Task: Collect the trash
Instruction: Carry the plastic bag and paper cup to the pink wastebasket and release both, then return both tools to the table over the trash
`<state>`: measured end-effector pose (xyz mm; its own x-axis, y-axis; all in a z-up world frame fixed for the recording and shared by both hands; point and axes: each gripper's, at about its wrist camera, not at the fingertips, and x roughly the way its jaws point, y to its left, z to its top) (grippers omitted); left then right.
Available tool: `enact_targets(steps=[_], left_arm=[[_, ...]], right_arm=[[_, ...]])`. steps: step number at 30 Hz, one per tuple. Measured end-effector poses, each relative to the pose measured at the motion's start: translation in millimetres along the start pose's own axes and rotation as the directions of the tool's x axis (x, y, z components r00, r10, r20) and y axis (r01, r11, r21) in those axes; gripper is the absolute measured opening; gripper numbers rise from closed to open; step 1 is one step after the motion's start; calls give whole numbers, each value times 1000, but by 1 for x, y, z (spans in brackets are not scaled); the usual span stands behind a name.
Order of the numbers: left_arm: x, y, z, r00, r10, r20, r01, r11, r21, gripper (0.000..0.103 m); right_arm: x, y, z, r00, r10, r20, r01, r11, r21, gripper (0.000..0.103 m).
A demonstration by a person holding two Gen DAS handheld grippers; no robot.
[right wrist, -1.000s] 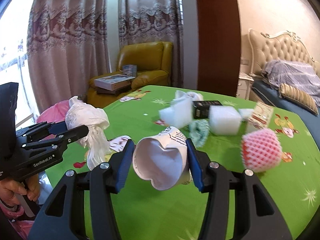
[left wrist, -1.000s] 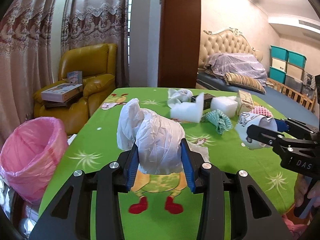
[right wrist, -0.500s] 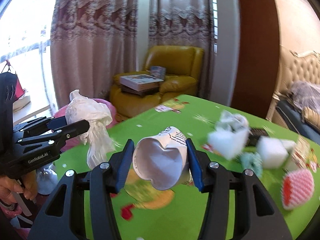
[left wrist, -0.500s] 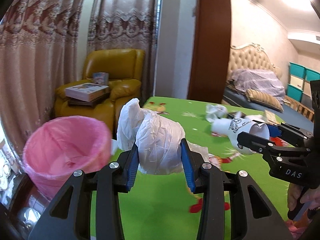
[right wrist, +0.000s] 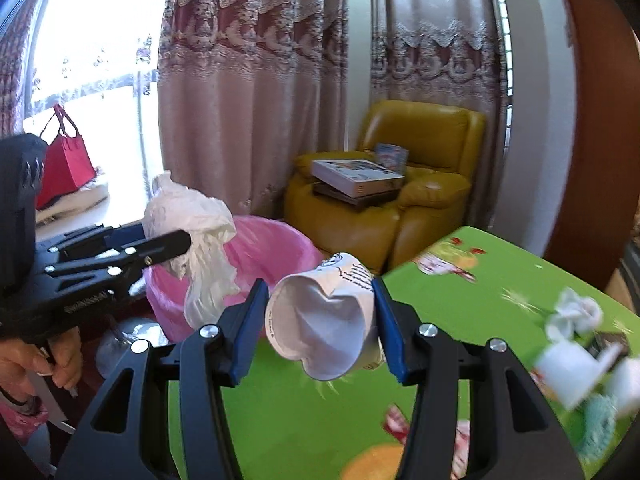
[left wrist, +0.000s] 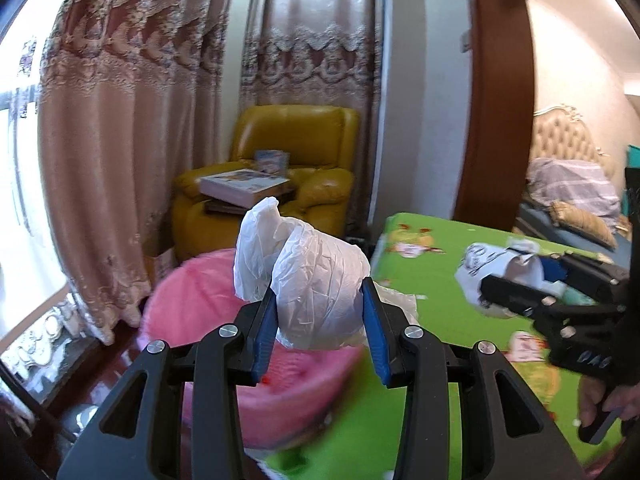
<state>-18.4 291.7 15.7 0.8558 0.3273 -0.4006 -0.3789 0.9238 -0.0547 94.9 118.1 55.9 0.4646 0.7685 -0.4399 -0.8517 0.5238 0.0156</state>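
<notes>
A home bedroom: lace-trimmed curtains (right wrist: pixel 256 92) at a bright window, a yellow leather armchair (left wrist: pixel 280 168), a tufted headboard (left wrist: pixel 568 136) with a bed (left wrist: pixel 576 208), a green-clothed worktop (right wrist: pixel 460 304).

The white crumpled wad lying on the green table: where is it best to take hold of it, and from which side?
Probably across the bunched middle of the white wad, coming down from above. It lies loose on the green table, soft and irregular, with no firm edge to pinch. The picture is blurred there, so this is a cautious judgement.
</notes>
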Motion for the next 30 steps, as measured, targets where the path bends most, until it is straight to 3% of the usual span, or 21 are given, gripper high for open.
enact_targets(steps=[10,18,19,20,22,23,25,30], left_arm=[[45,64,-2,993,93,-79,-97,994,-50,38],[61,78,-16,989,97,-114,-106,991,-76,38],[62,78,-16,988,100,-119,-109,991,-75,39],[63,79,-18,986,109,-124,-119,990,-75,40],[61,84,-21,981,139,-138,-151,985,-83,46],[59,86,-23,979,145,-141,-158,983,-88,49],[48,90,-27,978,166,-129,-180,978,-108,79],[25,91,-31,976,189,-108,-203,970,-135,91]], right_arm=[[72,23,36,994,106,-39,-105,994,20,51],[120,39,43,986,147,-77,-146,989,24,51],[125,41,45,985,152,-83,-150,988,22,52],[126,41,45,986,148,-83,-147,989,22,61],[122,38,50,991,127,-49,-125,991,40,74],[120,36,52,991,130,-42,-128,991,49,74],[109,30,53,993,117,-24,-115,992,50,74],[75,15,43,998,54,-10,-54,998,19,74]])
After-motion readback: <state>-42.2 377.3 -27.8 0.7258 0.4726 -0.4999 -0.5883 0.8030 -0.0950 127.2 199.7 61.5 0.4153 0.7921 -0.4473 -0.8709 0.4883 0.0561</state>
